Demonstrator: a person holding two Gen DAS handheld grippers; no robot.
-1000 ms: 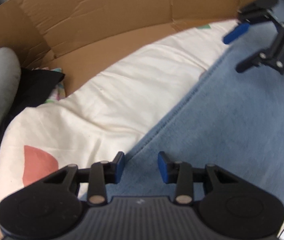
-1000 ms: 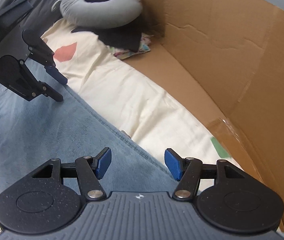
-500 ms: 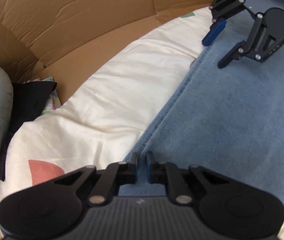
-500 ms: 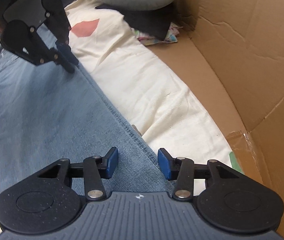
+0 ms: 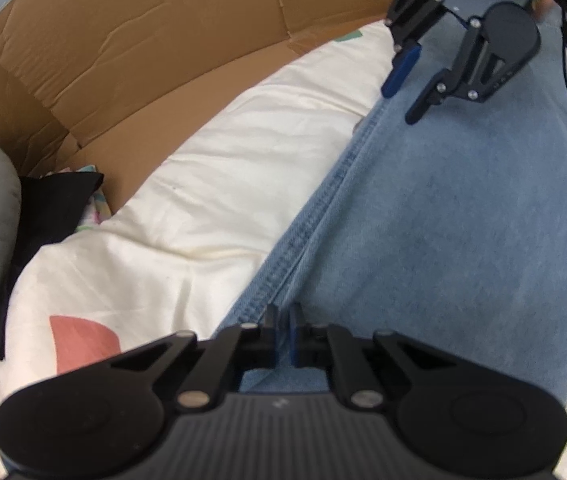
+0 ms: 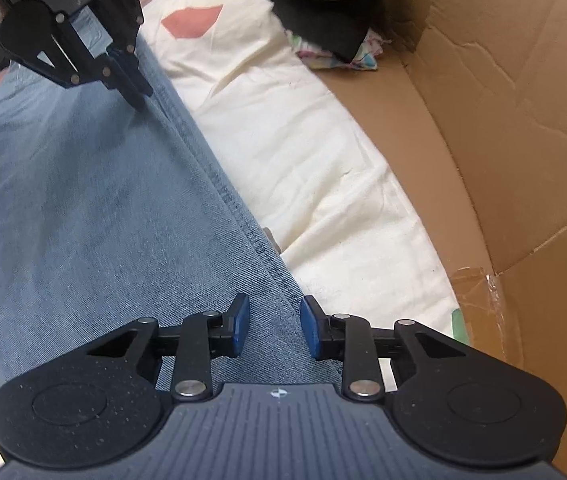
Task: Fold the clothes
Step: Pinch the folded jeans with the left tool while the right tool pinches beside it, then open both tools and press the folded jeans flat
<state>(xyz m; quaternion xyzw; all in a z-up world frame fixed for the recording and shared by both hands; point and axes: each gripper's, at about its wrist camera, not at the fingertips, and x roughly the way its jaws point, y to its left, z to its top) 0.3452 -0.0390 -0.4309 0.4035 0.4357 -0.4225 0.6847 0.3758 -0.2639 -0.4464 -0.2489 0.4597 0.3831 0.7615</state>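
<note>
Denim jeans [image 5: 443,240]: left gripper [image 5: 282,334] angled down, jaws pinching seam; right gripper [image 6: 274,326] jaws closing, apart astride seam.

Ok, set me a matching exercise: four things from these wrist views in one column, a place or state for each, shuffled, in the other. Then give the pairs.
Things
1. left gripper
2. right gripper
3. blue denim jeans
4. brown cardboard box wall

Places or states
A. spread flat on the cream patterned bedsheet
B. standing along the sheet's far edge
C. pads pinched on the jeans' seamed edge
D. pads either side of the seam with gaps left, jaws just closing

Pairs: 1-C, 2-D, 3-A, 4-B
</note>
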